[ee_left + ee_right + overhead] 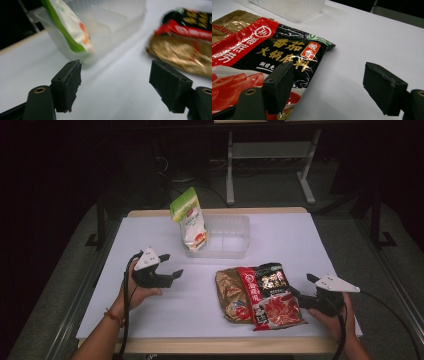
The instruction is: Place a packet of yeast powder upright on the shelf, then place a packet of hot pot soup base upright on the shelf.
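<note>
The right gripper (303,289) sits low at the near right of the table (150,315), its jaws spread wide with nothing between them; in the right gripper view one jaw overlaps the near right corner of the red and black packet (274,55) while the other stands over bare white surface, so the packet's edge lies just inside the gap; whether a jaw touches the film I cannot tell. In the high view the red and black packet (270,295) lies flat, its long axis running from far to near with a slight lean, and it overlaps a gold packet (230,292) on its left; the right hand is plainly the nearer one, just beside the packet's right edge.

The left gripper (169,265) hovers at the near left, jaws likewise spread and empty, well apart from both packets; its own view looks toward the clear plastic tub (117,22), which sits at the far middle of the table, and the green and white pouch (70,27) leaning upright at the tub's left end.

Judged from this, the coming move turns on the right jaws closing over the packet's right edge, reached leftward.
</note>
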### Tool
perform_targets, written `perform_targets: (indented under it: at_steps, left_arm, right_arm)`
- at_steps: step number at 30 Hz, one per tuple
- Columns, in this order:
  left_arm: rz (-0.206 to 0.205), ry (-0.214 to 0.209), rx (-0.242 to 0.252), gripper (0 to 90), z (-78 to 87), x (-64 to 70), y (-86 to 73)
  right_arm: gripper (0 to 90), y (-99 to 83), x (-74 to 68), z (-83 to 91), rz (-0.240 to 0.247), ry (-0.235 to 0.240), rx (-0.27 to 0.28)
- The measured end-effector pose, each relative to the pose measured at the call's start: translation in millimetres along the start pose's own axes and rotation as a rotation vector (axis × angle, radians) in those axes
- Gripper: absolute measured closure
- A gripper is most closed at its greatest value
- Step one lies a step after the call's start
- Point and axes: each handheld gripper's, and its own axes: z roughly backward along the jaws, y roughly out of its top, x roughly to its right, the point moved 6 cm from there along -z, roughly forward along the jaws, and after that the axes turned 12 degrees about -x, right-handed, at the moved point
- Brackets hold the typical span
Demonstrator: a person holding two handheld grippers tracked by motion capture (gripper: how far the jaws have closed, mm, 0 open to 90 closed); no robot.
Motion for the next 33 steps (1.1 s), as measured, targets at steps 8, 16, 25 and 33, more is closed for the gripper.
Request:
perform_targets:
  at_steps: [8, 16, 25, 33]
  left_arm:
    - [-0.012, -0.119, -0.044, 26.2, 8.0, 20.1, -28.6]
    - [-0.020, -0.222, -0.094, 26.5, -1.0, 26.1, -18.8]
    - [-0.043, -0.317, -0.107, 25.9, -20.8, 34.8, 5.7]
    - [-0.060, -0.359, -0.130, 24.9, -42.9, 41.8, 20.3]
  right_arm:
    - [23.6, 0.8, -2.8, 0.4, 0.021, 0.008, 0.004]
    - [23.6, -0.3, -9.6, -1.4, 0.061, 0.019, -0.008]
    - [23.6, -3.9, -9.2, 1.7, 0.050, 0.005, -0.018]
    - [23.6, -10.4, -9.8, 6.5, 0.048, -0.005, -0.027]
